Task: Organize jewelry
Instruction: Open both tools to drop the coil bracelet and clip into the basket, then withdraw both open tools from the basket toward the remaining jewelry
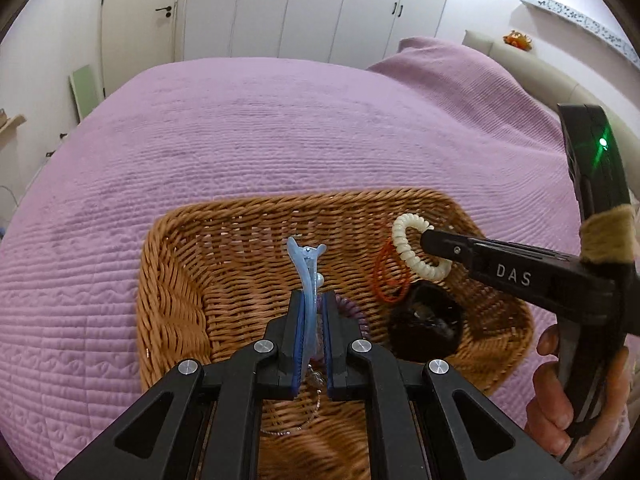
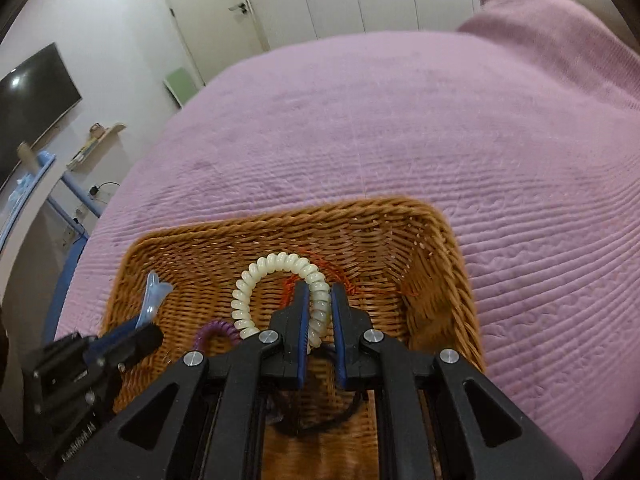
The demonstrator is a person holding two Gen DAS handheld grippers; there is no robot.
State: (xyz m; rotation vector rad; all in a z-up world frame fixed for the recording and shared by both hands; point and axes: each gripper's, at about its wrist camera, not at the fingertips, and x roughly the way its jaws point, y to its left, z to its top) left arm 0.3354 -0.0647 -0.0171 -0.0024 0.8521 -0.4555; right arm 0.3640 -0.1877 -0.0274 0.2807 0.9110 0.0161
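A brown wicker basket [image 1: 176,264] [image 2: 440,240] lies on the purple bedspread. My left gripper [image 1: 311,304] is shut on a light blue hair clip [image 1: 306,268], held over the basket. That clip [image 2: 152,296] also shows at the left of the right wrist view. My right gripper [image 2: 320,300] [image 1: 430,240] is shut on a cream spiral hair tie [image 2: 272,272] [image 1: 404,244], also above the basket. Inside lie an orange elastic [image 1: 386,276] [image 2: 340,272], a purple spiral tie [image 1: 352,308] [image 2: 214,330], a dark scrunchie [image 1: 424,324] and a thin silver chain [image 1: 308,416].
The purple bedspread [image 1: 280,140] [image 2: 440,120] stretches around the basket, with a pillow hump [image 1: 432,52] at the far right. White wardrobes [image 1: 300,4] line the back wall. A person's hand [image 1: 556,400] grips the right tool. A dark TV [image 2: 32,92] hangs on the left wall.
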